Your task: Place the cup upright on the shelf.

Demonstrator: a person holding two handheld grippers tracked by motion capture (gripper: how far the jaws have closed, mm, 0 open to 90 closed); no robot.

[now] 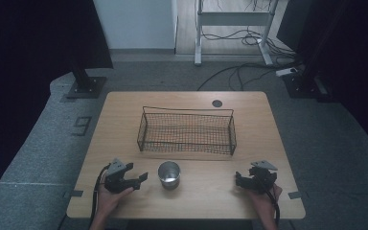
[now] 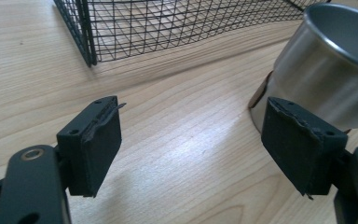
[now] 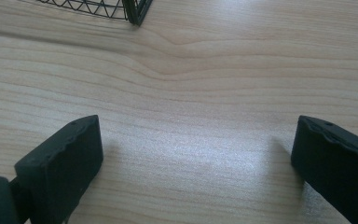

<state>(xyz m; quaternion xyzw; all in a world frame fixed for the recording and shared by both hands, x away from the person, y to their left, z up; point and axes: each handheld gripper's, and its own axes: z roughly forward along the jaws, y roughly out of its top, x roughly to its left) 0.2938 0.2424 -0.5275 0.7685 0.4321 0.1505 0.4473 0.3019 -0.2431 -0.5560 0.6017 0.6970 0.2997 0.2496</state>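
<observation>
A shiny steel cup (image 1: 168, 174) stands upright on the wooden table (image 1: 124, 120), just in front of a black wire basket (image 1: 187, 132) that looks empty. My left gripper (image 1: 136, 172) rests left of the cup, open, with nothing between its pads. In the left gripper view the cup (image 2: 326, 74) rises just beyond the right pad (image 2: 298, 144), and the left gripper (image 2: 191, 121) points at bare wood short of the basket (image 2: 168, 23). My right gripper (image 1: 241, 179) sits near the front right edge, open and holding nothing. The right gripper (image 3: 198, 140) faces bare wood.
A basket corner (image 3: 130, 9) shows at the top of the right gripper view. A dark round grommet (image 1: 217, 103) sits at the table's far edge. Beyond the table are grey carpet, cables, and black stand bases (image 1: 86, 86).
</observation>
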